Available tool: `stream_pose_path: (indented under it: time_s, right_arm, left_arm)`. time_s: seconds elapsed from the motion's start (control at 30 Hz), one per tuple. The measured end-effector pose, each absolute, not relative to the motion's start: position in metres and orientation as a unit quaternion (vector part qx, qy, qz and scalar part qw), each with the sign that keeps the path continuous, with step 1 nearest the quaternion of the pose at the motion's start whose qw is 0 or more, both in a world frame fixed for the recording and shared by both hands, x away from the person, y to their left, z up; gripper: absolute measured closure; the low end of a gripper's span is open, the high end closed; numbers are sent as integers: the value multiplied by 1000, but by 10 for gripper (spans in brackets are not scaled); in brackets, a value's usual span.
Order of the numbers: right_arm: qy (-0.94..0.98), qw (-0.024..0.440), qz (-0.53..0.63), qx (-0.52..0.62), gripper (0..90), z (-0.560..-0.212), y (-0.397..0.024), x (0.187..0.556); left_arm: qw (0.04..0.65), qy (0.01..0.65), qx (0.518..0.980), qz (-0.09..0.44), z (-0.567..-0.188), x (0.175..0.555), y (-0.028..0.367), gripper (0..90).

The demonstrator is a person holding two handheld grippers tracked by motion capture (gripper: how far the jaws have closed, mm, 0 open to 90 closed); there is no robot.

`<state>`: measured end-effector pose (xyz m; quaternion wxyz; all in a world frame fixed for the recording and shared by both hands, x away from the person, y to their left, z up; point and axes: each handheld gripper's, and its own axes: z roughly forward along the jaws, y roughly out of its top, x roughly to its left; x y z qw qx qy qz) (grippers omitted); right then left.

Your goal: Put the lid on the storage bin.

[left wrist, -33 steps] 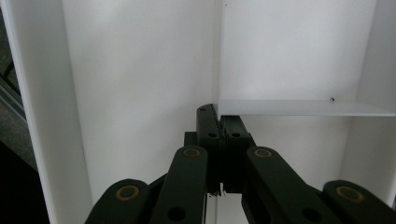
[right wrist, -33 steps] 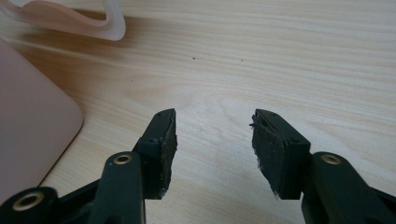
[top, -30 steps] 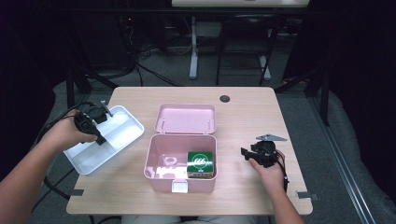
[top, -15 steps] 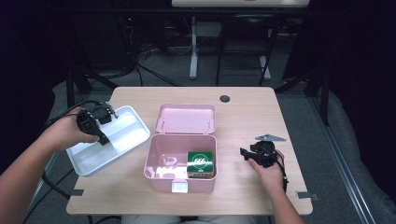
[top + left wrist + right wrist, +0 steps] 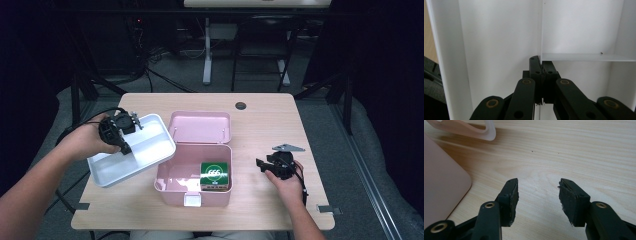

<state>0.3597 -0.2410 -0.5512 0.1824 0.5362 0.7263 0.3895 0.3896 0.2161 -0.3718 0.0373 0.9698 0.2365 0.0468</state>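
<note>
High view, starting at the left: the left gripper (image 5: pixel 121 134) has the white tray (image 5: pixel 150 150) lifted clear of the table (image 5: pixel 270 125) and tilted, its near-left end low. The pink box (image 5: pixel 172 182) lies directly to the tray's right, lid thrown back, and the tray's right corner already overhangs the box's left rim. The tray's long axis runs diagonally, not yet square with the box, so my guess is the next move needs a twist as well as a carry to the right. A green packet (image 5: pixel 216 175) sits in the box's right half. Left gripper view adds the grip itself: jaws pinched tight on the tray's thin inner divider (image 5: pixel 584 57). Far right, the right gripper (image 5: pixel 265 165) rests on the table beside the box; its own view shows jaws half apart, holding nothing, over bare wood.
</note>
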Motion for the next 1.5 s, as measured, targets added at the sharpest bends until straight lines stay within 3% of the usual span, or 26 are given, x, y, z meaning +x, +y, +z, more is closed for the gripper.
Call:
stream_pose_path:
  time_s: [0.97, 1.5]
  right_arm:
    - [728, 178, 391, 535, 489, -552, -240, 359]
    - [729, 176, 391, 533, 488, -552, -240, 359]
  left_arm:
    - [21, 69, 996, 49, -389, 378, 109, 892]
    - [46, 20, 998, 41, -399, 375, 71, 892]
